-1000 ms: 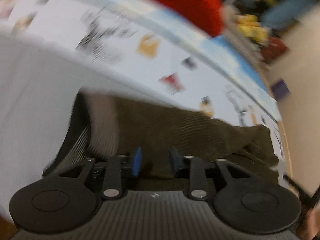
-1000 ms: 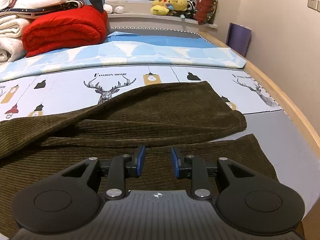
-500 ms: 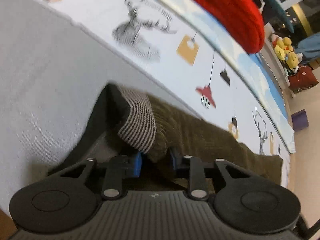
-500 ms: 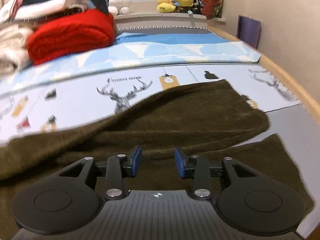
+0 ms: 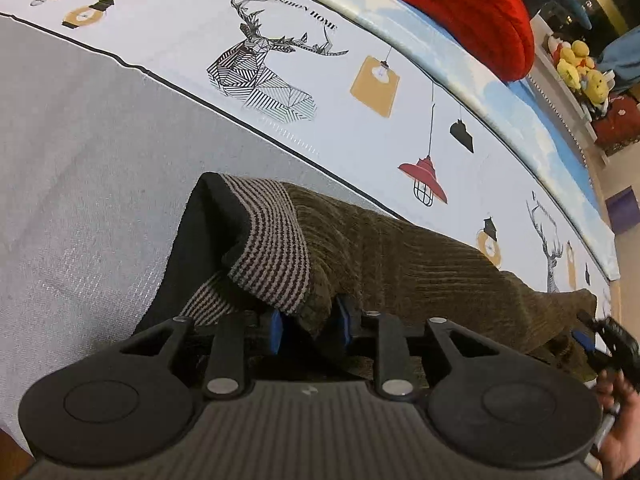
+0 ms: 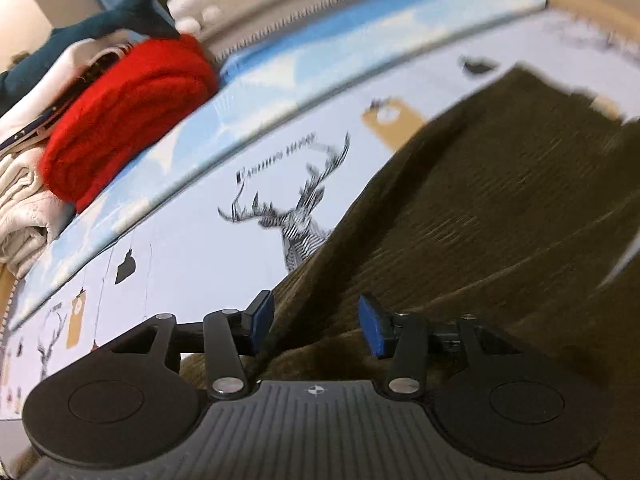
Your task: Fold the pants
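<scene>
Pants (image 5: 420, 264) lie on the bed (image 5: 80, 152), olive corduroy, the striped waistband (image 5: 276, 248) turned up at the near end. Left gripper (image 5: 306, 326): jaws narrowly set and pinched on a fold of the pants beside the waistband. Right gripper (image 6: 316, 326): jaws have just been opening, now about half apart, over the pants' edge (pads gripping nothing). Red blanket (image 6: 124, 108) well apart

You are in a home bedroom: a bed (image 5: 100, 128) with a deer-and-lamp printed sheet (image 5: 360, 60), a rolled red blanket (image 6: 128, 112) beside folded white linens (image 6: 24, 200), and yellow plush toys (image 5: 580, 68) lined along a window ledge.
</scene>
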